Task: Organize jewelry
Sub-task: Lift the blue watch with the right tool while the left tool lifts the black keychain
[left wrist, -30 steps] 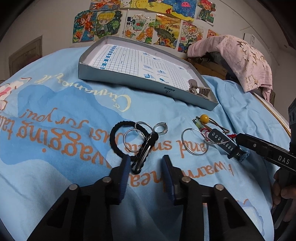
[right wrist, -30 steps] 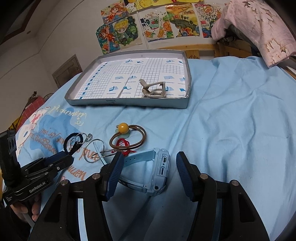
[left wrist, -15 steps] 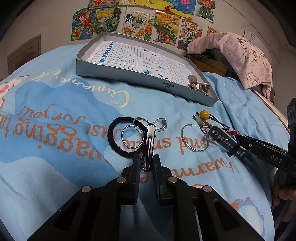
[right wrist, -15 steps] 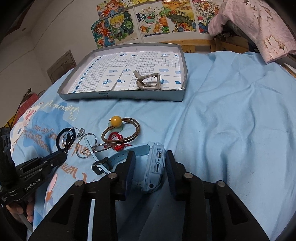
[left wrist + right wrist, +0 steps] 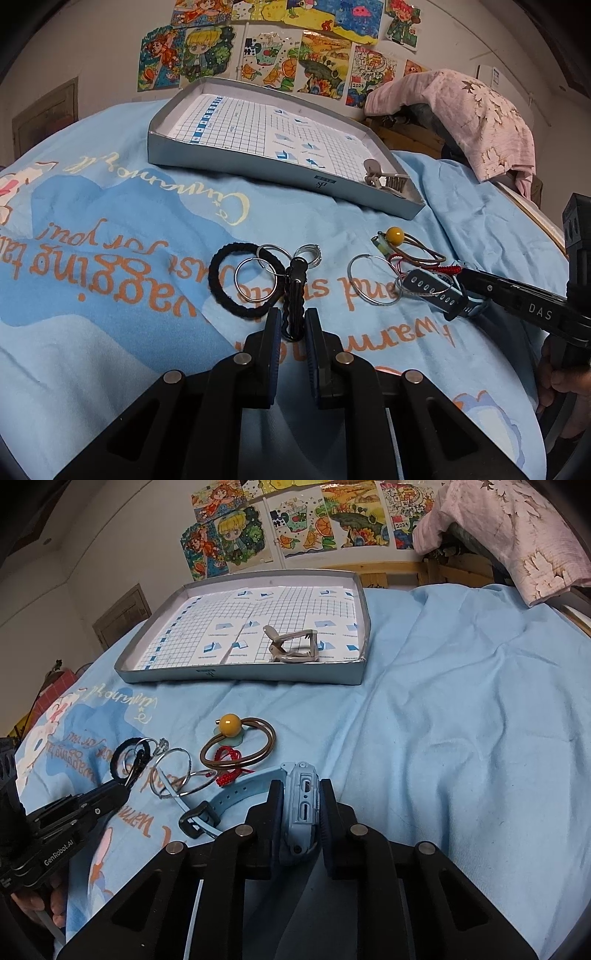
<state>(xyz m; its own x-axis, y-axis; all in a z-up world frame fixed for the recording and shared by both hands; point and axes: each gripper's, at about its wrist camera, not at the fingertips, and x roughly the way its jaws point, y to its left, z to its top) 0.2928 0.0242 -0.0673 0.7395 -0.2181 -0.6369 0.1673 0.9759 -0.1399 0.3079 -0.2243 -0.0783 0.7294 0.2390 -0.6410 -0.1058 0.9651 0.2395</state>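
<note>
Both sets of jaws were wide a second ago. Left view: left gripper [image 5: 291,325] now pinches the black clip [image 5: 293,291] on the blanket [image 5: 110,221]; rings [image 5: 256,278] and hair tie [image 5: 221,280] crowd its left, so lift straight up. Tray [image 5: 258,168] lies beyond, mostly bare.

Right view: right gripper [image 5: 301,808] is closing on the watch [image 5: 301,805], pads already touching. Strap trails left near the hoops [image 5: 173,773]; clear room to the right.

Bedsheet [image 5: 461,720] is light blue with orange lettering, and the tray [image 5: 236,674] is grey outside with a blue-on-white grid lining. Watch [image 5: 301,805] is pale blue, hair tie [image 5: 221,284] black, bead [image 5: 229,723] mustard yellow.
</note>
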